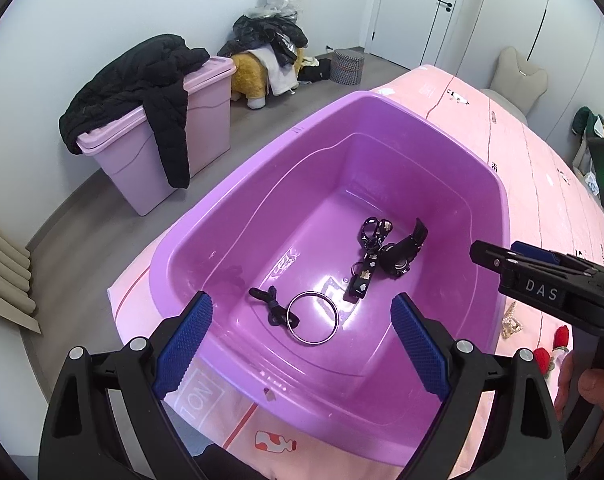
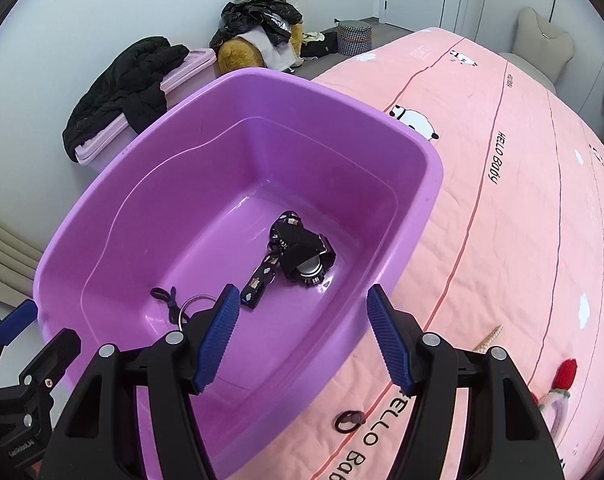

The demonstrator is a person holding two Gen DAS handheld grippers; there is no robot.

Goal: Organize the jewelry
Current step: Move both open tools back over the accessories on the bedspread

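A purple plastic basin [image 1: 230, 184] [image 2: 238, 80] stands on the pink bed. On its floor lie a silver bangle [image 1: 312, 318] [image 2: 196, 304], a black knotted cord [image 1: 270, 304] [image 2: 168, 298], a black patterned strap [image 1: 368, 256] [image 2: 258, 280] and a black watch [image 1: 404, 254] [image 2: 306, 262]. My left gripper [image 1: 302, 344] [image 2: 34, 336] hovers open over the basin's near rim, nothing between its blue pads. My right gripper [image 2: 304, 332] [image 1: 502, 254] is open and empty above the basin's right rim.
On the bedcover right of the basin lie a small black ring [image 2: 348, 420], a pearl hair clip [image 2: 490, 338] [image 1: 510, 322] and red knitted pieces [image 2: 564, 376] [image 1: 560, 338]. A lidded pink bin [image 1: 150, 160] with a black jacket stands on the floor by the wall.
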